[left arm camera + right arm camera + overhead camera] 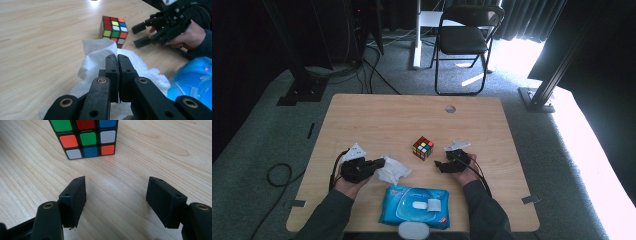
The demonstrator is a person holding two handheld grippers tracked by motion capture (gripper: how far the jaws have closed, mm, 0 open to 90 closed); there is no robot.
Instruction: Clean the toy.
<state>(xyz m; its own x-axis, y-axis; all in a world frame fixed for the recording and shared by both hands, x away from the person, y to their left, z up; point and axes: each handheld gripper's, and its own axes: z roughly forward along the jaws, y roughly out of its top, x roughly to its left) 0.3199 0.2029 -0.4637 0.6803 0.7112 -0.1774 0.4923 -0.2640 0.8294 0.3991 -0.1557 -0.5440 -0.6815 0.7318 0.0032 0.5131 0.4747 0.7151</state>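
The left gripper lies low over the table, left of centre, with its 2 jaws pressed together on a white wipe. In the left gripper view the jaws meet with only a thin seam between them, and the wipe bunches up around and ahead of the tips, a crumpled fold rising just beyond them.

The right gripper rests right of centre, jaws apart with bare wood between them. In the right gripper view the 2 pads stand wide, nothing in the gap, and the cube sits just ahead, apart from both tips and a little toward the left pad.

The cube stands near the table's middle, between the 2 grippers and slightly beyond them, touching neither. From the left gripper view the cube is just behind the wipe, with the right gripper pointing toward it from the side.

A blue wipes pack lies at the near edge, between the forearms, close to the wipe but apart from the cube. The far half of the table is open wood, with only a small round hole near the far edge. The left and right edges are well away from both hands.
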